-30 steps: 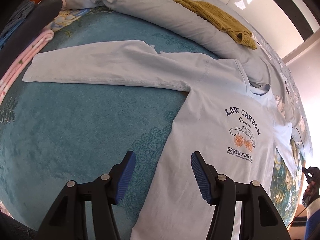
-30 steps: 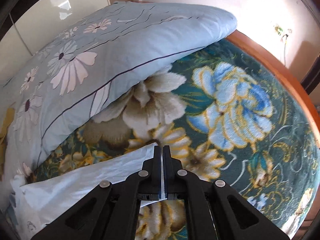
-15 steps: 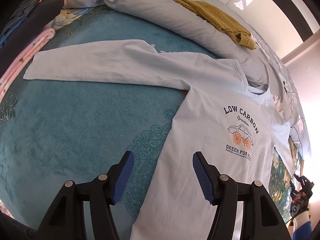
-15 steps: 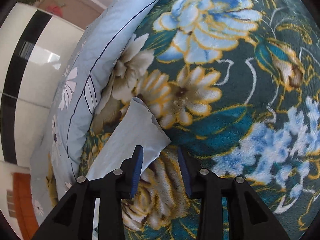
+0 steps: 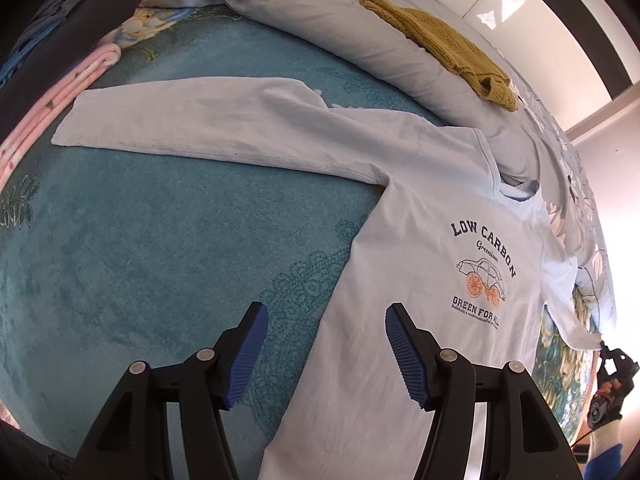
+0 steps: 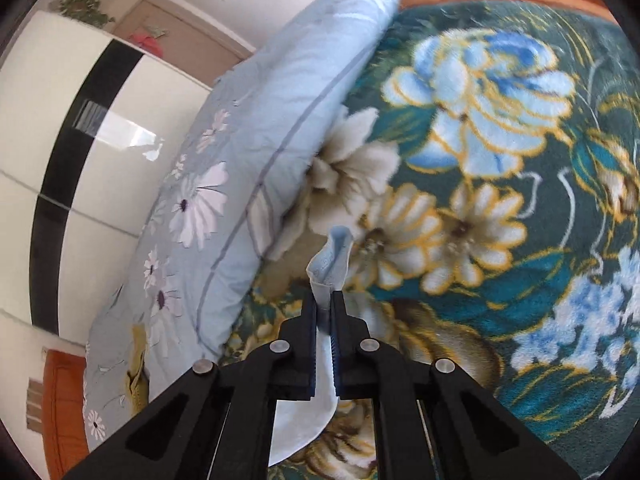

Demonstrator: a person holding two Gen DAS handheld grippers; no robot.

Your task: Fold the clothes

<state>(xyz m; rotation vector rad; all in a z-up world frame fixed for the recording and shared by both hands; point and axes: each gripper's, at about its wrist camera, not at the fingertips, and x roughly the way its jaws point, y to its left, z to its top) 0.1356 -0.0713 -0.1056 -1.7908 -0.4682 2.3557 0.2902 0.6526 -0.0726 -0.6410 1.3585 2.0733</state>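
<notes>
Pale-blue shirt point(image 5: 420, 240) cuff point(image 6: 329, 268) pinched between right gripper point(image 6: 324, 304) fingers, hem cropped.

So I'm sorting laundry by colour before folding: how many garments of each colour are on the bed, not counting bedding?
Light blue: 1, the long-sleeved shirt, spread flat
Mustard yellow: 1, the knit top on the duvet
Pink: 1, the folded piece at the left edge
Dark grey: 1, the piece beside it
Total: 4; more cloth behind the dark one is too cut off to count.

Shirt point(image 5: 420, 208) is thin matt cotton-looking cloth, the teal blanket point(image 5: 160, 248) under it fuzzy plush, and the wardrobe point(image 6: 80, 128) at 9 o'clock glossy.
</notes>
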